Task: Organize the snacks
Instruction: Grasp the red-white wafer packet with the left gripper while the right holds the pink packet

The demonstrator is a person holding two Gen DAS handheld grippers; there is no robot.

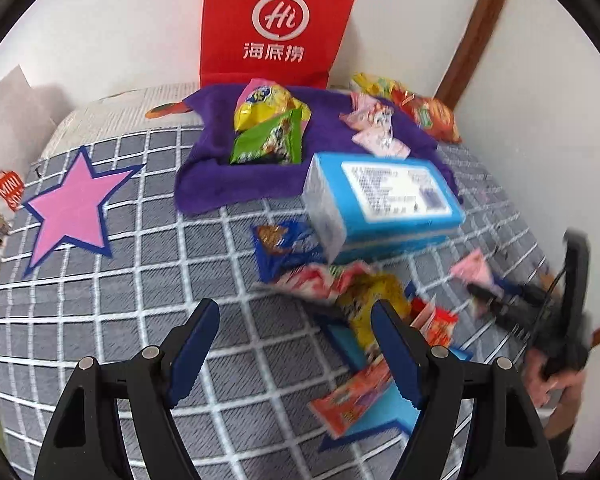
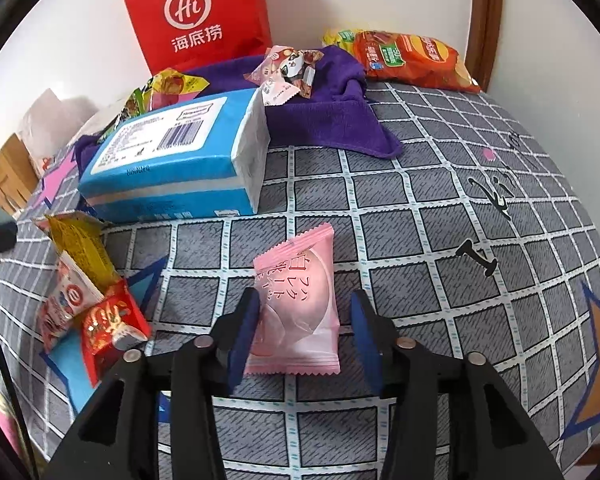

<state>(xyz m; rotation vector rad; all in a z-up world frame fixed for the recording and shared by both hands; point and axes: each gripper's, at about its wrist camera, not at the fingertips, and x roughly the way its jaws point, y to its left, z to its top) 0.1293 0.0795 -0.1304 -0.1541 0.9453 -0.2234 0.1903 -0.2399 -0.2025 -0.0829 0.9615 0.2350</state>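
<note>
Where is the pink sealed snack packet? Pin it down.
In the right wrist view, the pink sealed snack packet lies flat on the grey checked cloth, between the open fingers of the right hand-held gripper, in front of the blue rectangular tissue pack.

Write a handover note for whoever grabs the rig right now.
Left gripper: open, empty, above the checked cover.
Right gripper: open, straddling the pink packet, not yet closed.
Purple towel already holds several snacks; orange chip bag lies beside it.
Left to do: pink packet, plus the loose pile by the blue tissue pack.
</note>
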